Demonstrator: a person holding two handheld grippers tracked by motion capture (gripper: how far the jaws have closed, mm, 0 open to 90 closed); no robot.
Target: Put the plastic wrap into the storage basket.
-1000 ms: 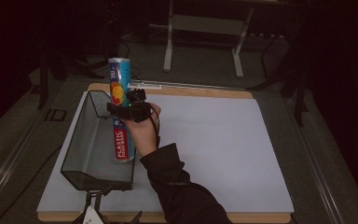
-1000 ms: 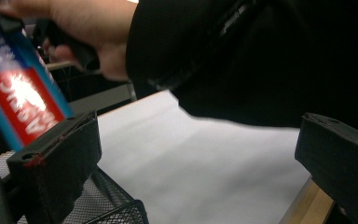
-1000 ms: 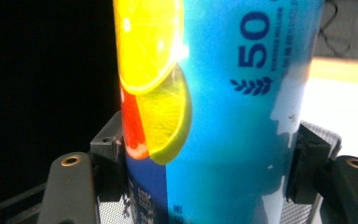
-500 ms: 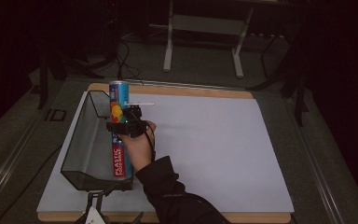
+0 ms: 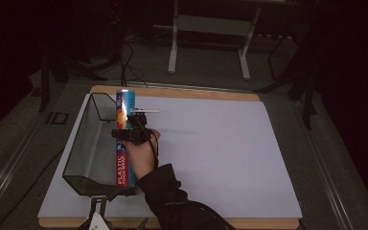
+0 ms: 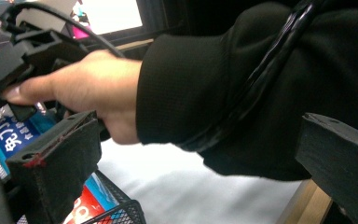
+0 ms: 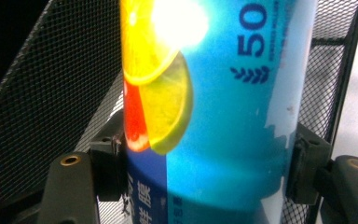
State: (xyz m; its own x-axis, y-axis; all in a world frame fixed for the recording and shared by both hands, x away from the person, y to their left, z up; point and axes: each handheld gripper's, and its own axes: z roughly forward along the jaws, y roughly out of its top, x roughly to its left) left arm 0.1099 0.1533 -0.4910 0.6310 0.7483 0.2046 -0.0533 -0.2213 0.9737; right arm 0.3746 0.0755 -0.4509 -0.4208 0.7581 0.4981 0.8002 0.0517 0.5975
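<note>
A long blue plastic food wrap box (image 5: 123, 167) with fruit pictures lies lengthwise along the right wall of a black mesh basket (image 5: 88, 143), its far end raised above the rim. My right gripper (image 5: 124, 134) is shut on the box's middle. In the right gripper view the box (image 7: 223, 116) sits between both pads (image 7: 108, 170), with mesh behind it. My left gripper (image 5: 103, 205) rests at the table's front edge just before the basket. Its jaws stand wide apart and open (image 6: 186, 135), looking at the person's hand (image 6: 84, 88) and sleeve.
A white sheet (image 5: 220, 153) covers the wooden table, with broad free room right of the basket. A thin white strip (image 5: 146, 110) lies near the basket's far corner. Metal stand legs (image 5: 210, 43) and cables sit on the dark floor beyond.
The right hand has drawn the box toward the table's near side and lowered it along the basket's right wall. The left gripper has stayed put.
</note>
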